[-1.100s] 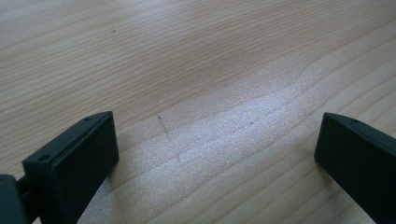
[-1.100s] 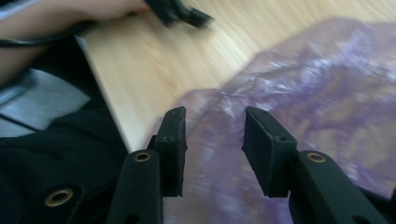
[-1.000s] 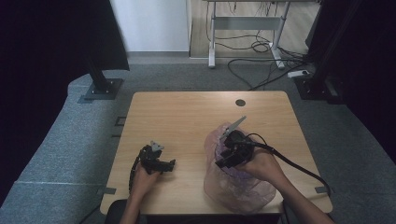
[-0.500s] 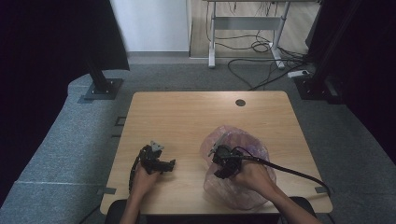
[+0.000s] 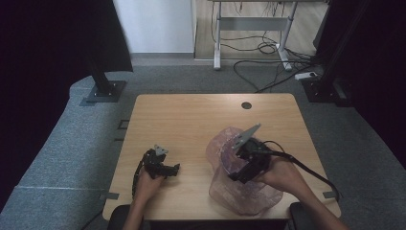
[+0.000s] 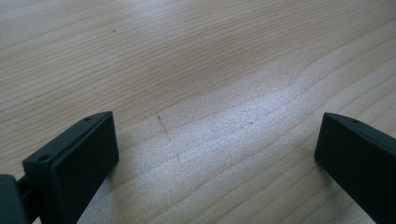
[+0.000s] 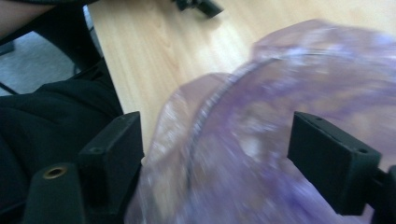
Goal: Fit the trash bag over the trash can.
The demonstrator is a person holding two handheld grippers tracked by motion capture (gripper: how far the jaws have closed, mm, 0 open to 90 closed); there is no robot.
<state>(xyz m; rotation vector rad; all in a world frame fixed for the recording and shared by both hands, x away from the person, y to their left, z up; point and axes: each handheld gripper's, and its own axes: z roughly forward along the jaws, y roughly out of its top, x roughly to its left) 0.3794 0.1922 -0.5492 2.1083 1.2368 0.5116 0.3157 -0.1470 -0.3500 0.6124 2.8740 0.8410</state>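
The bench (image 5: 191, 120) was pale, matt wood with fine grain; on it, the bag (image 5: 244, 191) was thin, glossy purple-tinted plastic, crinkled.

A light wooden table (image 5: 191, 120) with a small round dark grommet (image 5: 246, 105) near its far edge stands on grey carpet (image 5: 72, 158). Beyond it, a white-framed desk (image 5: 249, 24) stands over tangled black cables (image 5: 268, 48) and a white power strip (image 5: 306, 75). Black drapes (image 5: 52, 48) hang at both sides.

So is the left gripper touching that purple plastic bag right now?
Apart. In the high view, bare table lies between the left gripper and the purple plastic bag; the left gripper view has plain wood between its open jaws.
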